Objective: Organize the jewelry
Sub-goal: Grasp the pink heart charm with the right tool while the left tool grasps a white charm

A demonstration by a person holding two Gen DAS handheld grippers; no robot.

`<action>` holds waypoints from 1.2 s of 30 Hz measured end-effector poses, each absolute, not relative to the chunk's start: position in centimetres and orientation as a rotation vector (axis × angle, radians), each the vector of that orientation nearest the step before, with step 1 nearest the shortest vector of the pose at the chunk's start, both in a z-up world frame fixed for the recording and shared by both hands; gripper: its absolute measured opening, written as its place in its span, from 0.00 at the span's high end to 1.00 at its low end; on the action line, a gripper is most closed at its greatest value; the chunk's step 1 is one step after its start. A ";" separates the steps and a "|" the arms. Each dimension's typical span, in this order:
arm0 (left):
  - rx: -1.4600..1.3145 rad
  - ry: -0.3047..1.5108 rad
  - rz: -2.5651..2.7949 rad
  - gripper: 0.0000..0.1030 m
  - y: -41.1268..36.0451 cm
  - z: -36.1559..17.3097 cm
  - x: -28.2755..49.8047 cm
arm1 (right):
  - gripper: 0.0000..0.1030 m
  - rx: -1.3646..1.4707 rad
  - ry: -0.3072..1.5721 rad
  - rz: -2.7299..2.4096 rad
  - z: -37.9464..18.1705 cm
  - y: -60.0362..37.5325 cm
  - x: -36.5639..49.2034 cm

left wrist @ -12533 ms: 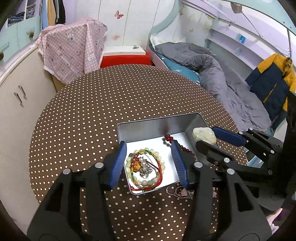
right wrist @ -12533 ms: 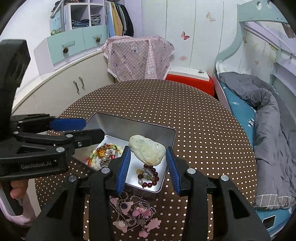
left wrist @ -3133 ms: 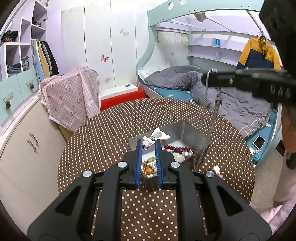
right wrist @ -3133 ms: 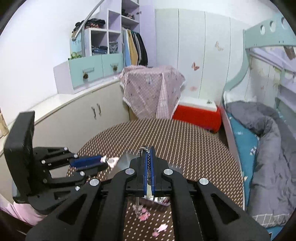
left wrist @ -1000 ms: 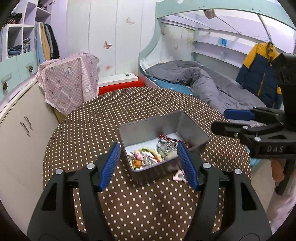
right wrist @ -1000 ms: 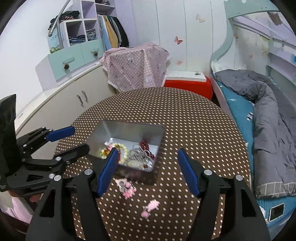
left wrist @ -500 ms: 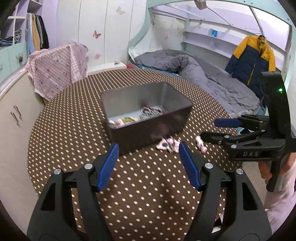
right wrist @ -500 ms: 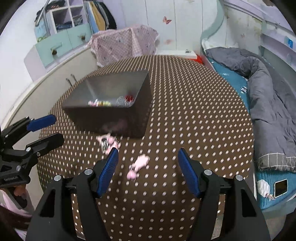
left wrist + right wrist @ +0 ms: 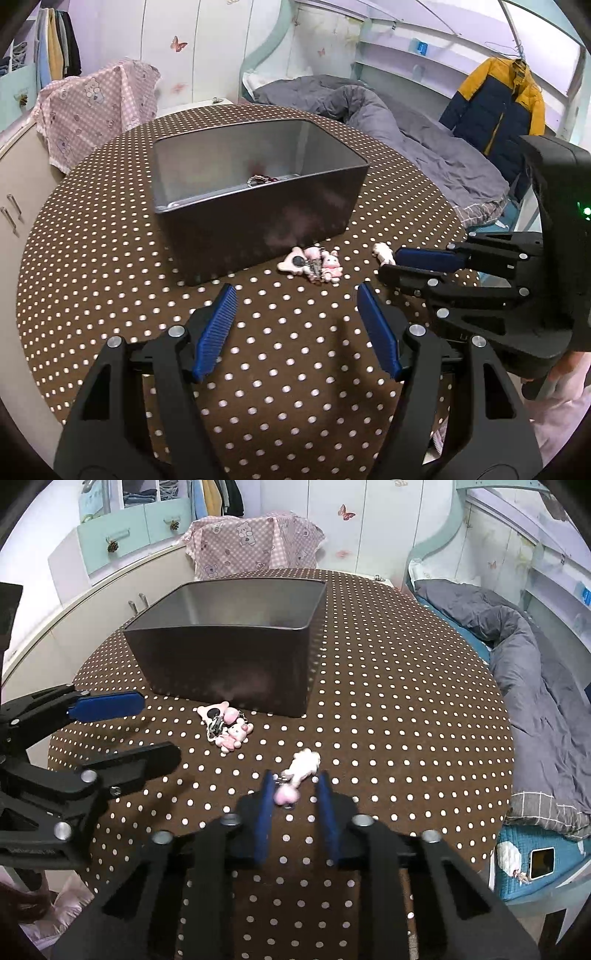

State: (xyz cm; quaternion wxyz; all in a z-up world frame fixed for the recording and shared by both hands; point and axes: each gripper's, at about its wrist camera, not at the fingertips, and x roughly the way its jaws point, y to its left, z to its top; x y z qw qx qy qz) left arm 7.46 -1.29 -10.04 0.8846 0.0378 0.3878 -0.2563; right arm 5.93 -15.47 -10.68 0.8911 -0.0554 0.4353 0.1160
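The right gripper (image 9: 295, 794) hangs low over the polka-dot table (image 9: 388, 701), its jaws narrowed around a small pink charm (image 9: 297, 771) that lies between the blue pads, seemingly not yet pinched. The left gripper (image 9: 295, 314) is spread wide and empty, aimed at a second pink charm cluster (image 9: 314, 264) just beside the metal tin (image 9: 258, 192). These trinkets look light, hard and slippery; gripping the bulkier body rather than the dangling chain seems safest.

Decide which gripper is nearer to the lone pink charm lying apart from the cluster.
Right. The right gripper has its open fingers on either side of the lone pink charm; the left gripper hovers open farther back, nearer the charm cluster.
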 end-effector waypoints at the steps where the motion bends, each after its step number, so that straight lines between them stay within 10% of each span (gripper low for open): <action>1: 0.077 0.807 -0.538 0.35 -1.6 -10.1 7.5 | 0.89 -0.111 0.904 0.240 -10.7 -15.6 5.8; 24: 0.110 0.831 -0.415 0.87 -3.3 -11.3 9.3 | 0.89 -0.052 0.898 0.280 -10.4 -16.5 6.4; 36: 0.104 0.804 -0.412 0.87 -2.1 -10.7 8.8 | 0.89 -0.047 0.893 0.275 -10.2 -16.3 6.7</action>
